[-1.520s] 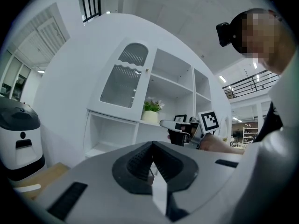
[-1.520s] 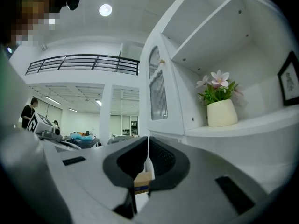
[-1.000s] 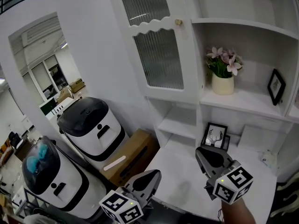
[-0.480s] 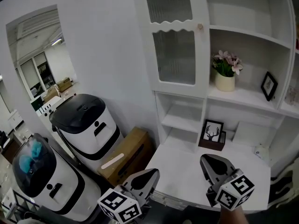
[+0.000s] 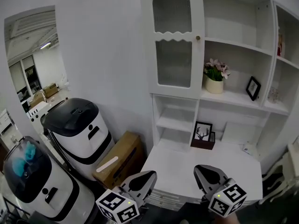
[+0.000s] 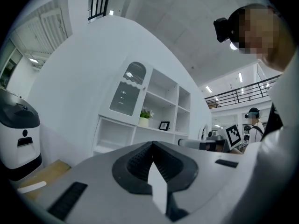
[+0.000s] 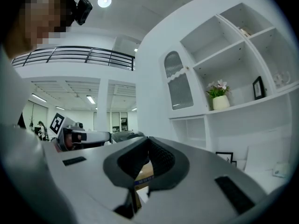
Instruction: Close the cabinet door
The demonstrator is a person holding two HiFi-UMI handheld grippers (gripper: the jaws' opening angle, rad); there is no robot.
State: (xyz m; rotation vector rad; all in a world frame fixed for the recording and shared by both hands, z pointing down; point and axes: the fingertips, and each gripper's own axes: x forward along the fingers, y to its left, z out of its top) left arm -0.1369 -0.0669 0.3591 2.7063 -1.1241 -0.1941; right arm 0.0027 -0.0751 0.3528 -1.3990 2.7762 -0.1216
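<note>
The white cabinet door (image 5: 174,45) has ribbed glass panes, an arched top and a small round knob (image 5: 197,38). It lies flush with the shelf unit's upper left compartment. It also shows as the cabinet door (image 6: 127,93) in the left gripper view and as the cabinet door (image 7: 179,85) in the right gripper view. Both grippers sit low in the head view, well short of the door and touching nothing. The left gripper (image 5: 148,174) is shut and empty, with its tips meeting at the left gripper (image 6: 152,143). The right gripper (image 5: 202,168) is shut and empty too, as the right gripper (image 7: 148,139) shows.
A white desk top (image 5: 187,164) juts out under the shelves. On the shelves are a flower pot (image 5: 214,80), a small frame (image 5: 252,87) and a deer picture (image 5: 202,133). Left of the desk stand a cardboard box (image 5: 117,160) and two white machines (image 5: 77,125) with dark lids.
The head view has pulled back from the shelf unit, which now looks smaller and farther. Both shut grippers have drawn back from the desk toward the bottom edge.
</note>
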